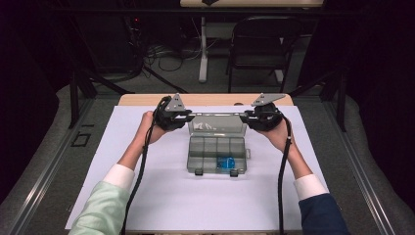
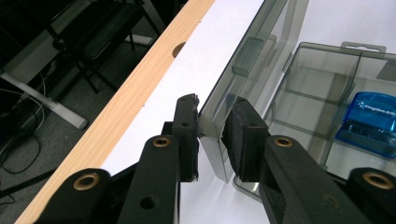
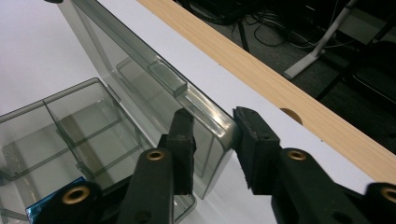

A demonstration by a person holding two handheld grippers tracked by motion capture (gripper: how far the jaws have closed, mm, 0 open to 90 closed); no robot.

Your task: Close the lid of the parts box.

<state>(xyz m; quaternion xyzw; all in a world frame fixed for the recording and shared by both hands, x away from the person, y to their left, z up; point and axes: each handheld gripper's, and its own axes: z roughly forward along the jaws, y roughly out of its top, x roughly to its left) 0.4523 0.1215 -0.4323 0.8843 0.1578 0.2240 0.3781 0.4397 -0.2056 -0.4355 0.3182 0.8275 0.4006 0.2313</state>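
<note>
With the box (image 1: pixel 217 155) mid-table and its lid (image 1: pixel 217 123) upright, I pinch the lid's corners, left gripper (image 2: pixel 211 135) clamped, right gripper (image 3: pixel 214 135) closing around its corner, and should swing both evenly so nothing twists.

**Three cameras, one shared lid**

The high view looks forward and down from the person's side, the table (image 1: pixel 147 205) spread below, floor beyond at twelve o'clock. Each gripper view rides close behind its own jaws, looking along them. Both share the clear box's raised lid (image 2: pixel 261 56), the wooden table edge (image 3: pixel 299 93), and the same corner regions seen from opposite ends.
</note>
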